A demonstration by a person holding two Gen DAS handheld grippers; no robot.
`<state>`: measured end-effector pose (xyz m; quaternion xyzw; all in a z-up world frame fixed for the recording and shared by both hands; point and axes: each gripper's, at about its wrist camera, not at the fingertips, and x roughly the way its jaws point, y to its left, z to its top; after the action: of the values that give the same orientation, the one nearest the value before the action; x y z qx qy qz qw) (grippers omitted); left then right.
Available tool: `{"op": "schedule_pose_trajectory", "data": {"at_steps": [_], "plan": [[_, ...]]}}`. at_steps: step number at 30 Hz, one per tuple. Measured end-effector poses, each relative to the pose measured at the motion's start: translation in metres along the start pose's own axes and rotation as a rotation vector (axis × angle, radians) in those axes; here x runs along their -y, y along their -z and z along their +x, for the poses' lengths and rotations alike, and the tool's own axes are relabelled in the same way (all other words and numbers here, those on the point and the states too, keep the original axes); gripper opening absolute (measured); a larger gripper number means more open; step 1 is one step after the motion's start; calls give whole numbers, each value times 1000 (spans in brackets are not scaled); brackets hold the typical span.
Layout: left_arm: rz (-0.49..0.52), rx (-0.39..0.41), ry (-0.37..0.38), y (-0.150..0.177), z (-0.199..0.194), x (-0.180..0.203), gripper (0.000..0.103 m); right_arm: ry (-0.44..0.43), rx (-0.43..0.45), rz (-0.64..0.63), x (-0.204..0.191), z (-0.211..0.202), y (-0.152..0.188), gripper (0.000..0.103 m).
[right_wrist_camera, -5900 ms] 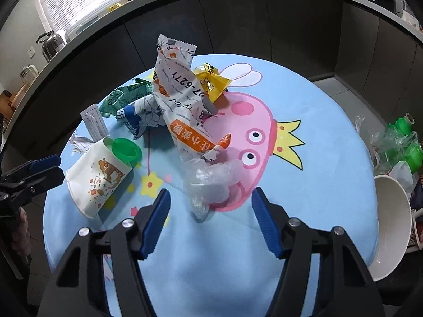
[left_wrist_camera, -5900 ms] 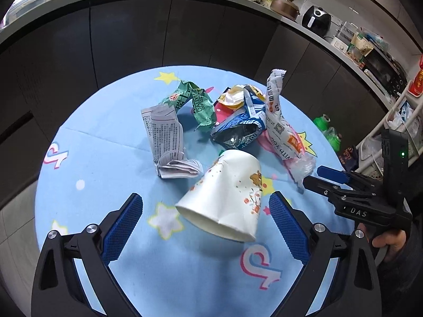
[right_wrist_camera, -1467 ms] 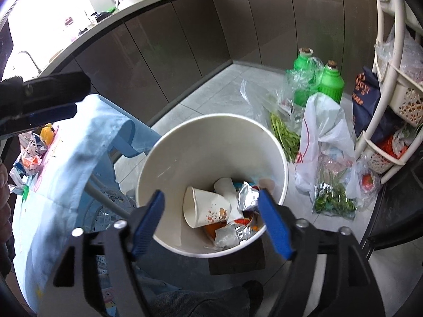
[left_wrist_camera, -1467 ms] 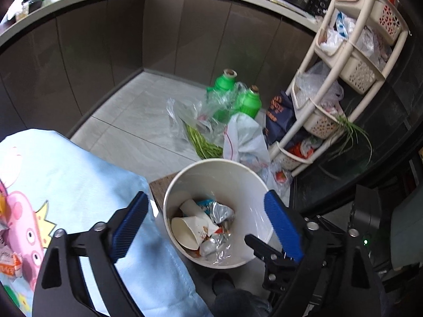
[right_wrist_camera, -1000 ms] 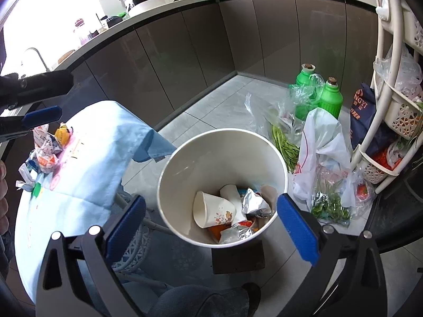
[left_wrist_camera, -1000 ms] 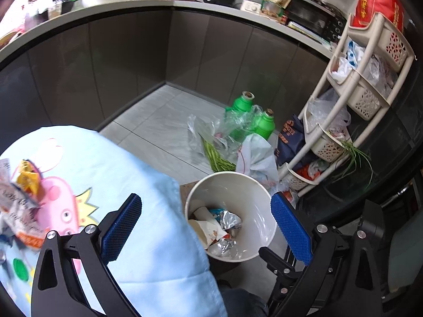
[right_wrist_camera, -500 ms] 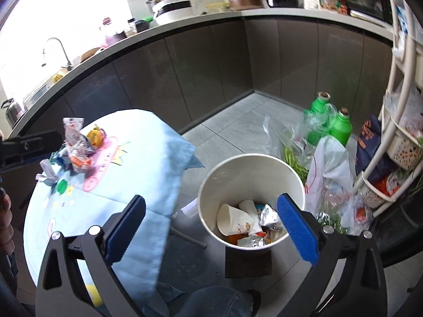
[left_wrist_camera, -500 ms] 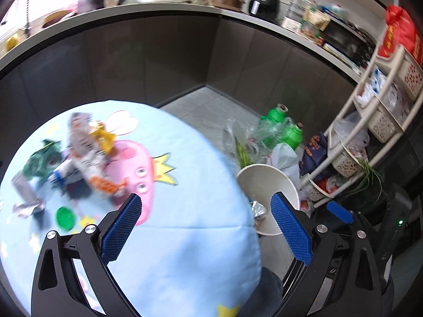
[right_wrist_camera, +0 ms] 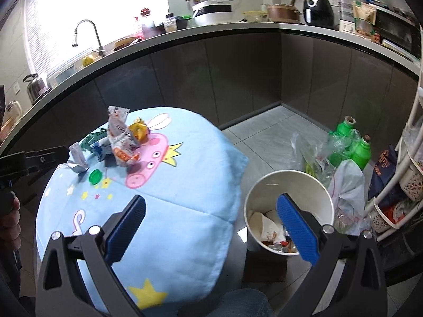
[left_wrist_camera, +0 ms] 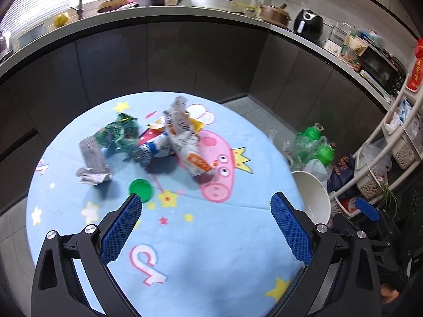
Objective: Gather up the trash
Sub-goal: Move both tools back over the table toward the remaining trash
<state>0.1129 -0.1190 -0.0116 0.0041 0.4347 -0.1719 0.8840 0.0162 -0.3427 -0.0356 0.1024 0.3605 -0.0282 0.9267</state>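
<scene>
Swinging back to the table with both grippers empty

The left gripper point(left_wrist_camera: 205, 227) hangs wide and empty over the blue tablecloth point(left_wrist_camera: 211, 251), having turned away from the bin. The right gripper point(right_wrist_camera: 211, 227), equally wide, holds nothing above the white bin point(right_wrist_camera: 288, 185), where the paper cup point(right_wrist_camera: 267, 228) now lies. Farther off, the green lid point(left_wrist_camera: 140, 187), grey leaflet point(left_wrist_camera: 91, 155) and wrapper pile point(left_wrist_camera: 179, 137) remain uncollected, so the lid looks like the next pick.
</scene>
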Motion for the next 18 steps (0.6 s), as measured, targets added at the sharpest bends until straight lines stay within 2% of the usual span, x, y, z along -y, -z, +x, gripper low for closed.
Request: {"op": "schedule_pose_trajectory", "data": {"at_steps": [4, 10, 18], "plan": [[-33, 4, -25, 6, -5, -26, 94, -23, -11, -31, -23, 6, -4, 99], [-118, -7, -80, 19, -5, -84, 94, -87, -59, -100, -66, 27, -11, 100], [-226, -46, -101, 31, 3, -155, 94, -193, -118, -174, -130, 80, -35, 99]]}}
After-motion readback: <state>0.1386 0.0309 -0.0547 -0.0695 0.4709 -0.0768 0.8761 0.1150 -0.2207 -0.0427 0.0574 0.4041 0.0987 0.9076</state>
